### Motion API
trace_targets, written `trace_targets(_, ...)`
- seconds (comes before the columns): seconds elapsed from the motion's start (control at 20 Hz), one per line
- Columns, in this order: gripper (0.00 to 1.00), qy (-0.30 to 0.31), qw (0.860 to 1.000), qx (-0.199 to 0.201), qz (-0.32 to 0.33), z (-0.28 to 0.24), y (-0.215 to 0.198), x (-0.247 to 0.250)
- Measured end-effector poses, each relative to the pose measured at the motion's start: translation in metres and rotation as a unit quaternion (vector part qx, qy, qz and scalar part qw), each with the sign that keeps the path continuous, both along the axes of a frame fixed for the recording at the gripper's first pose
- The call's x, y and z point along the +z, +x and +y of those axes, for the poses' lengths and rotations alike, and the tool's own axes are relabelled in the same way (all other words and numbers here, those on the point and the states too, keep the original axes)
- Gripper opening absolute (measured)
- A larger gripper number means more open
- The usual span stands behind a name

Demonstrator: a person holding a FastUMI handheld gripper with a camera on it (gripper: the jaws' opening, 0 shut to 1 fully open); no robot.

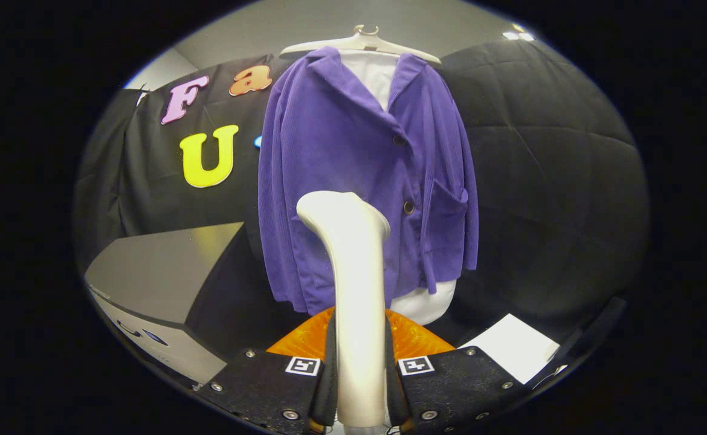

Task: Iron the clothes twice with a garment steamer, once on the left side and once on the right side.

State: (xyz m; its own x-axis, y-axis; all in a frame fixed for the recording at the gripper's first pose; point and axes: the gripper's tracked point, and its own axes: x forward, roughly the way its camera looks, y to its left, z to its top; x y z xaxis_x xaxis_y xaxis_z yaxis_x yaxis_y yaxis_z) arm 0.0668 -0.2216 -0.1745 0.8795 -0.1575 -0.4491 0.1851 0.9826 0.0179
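Grey box [166,278] sits low at far left, one slanted top face and a pale front, its near corner just left of the fingers. Black cloth wall [547,181] runs behind everything.

Count: one box, one jacket, one hanger, one steamer, one orange piece, one white sheet, one gripper.

Purple jacket [353,181], ribbed cloth, hangs front-on from a pale hanger [359,43] beyond the fingers. Two dark buttons show down the front, one patch pocket on the side away from the box. White lining shows at the collar, and a white form pokes out under the hem. Sleeves hang straight down both sides.

Steamer [356,302], cream and smooth, stands with its long axis upright, rising from between the fingers. Its head bends toward the box side and faces away toward the jacket's lower front. Whether the head touches the cloth, cannot tell. Handle base sits low between the fingers, over an orange piece [414,341] that spreads out behind it.

Gripper [359,386]: fingers drawn in close, one pressed against each side of the steamer handle, no gap visible on either side.

White sheet [513,347] lies flat right of the fingers, apart from them.

Open room: dark cloth to the jacket's right is unobstructed; on the left the box crowds the lower space, nearly under the jacket's sleeve edge.
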Motion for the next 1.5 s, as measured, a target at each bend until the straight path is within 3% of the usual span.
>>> trace_targets(0.25, 0.33, 0.002, 0.998, 0.006, -0.068, -0.032, 0.003, 0.071)
trace_targets(0.75, 0.33, 0.007, 0.985, -0.032, -0.168, -0.108, 0.053, 0.173)
trace_targets(1.2, 0.32, -0.013, 0.973, -0.042, -0.226, -0.139, 0.120, 0.210)
trace_targets(1.5, 0.32, -0.050, 0.973, -0.046, -0.221, -0.152, 0.164, 0.197)
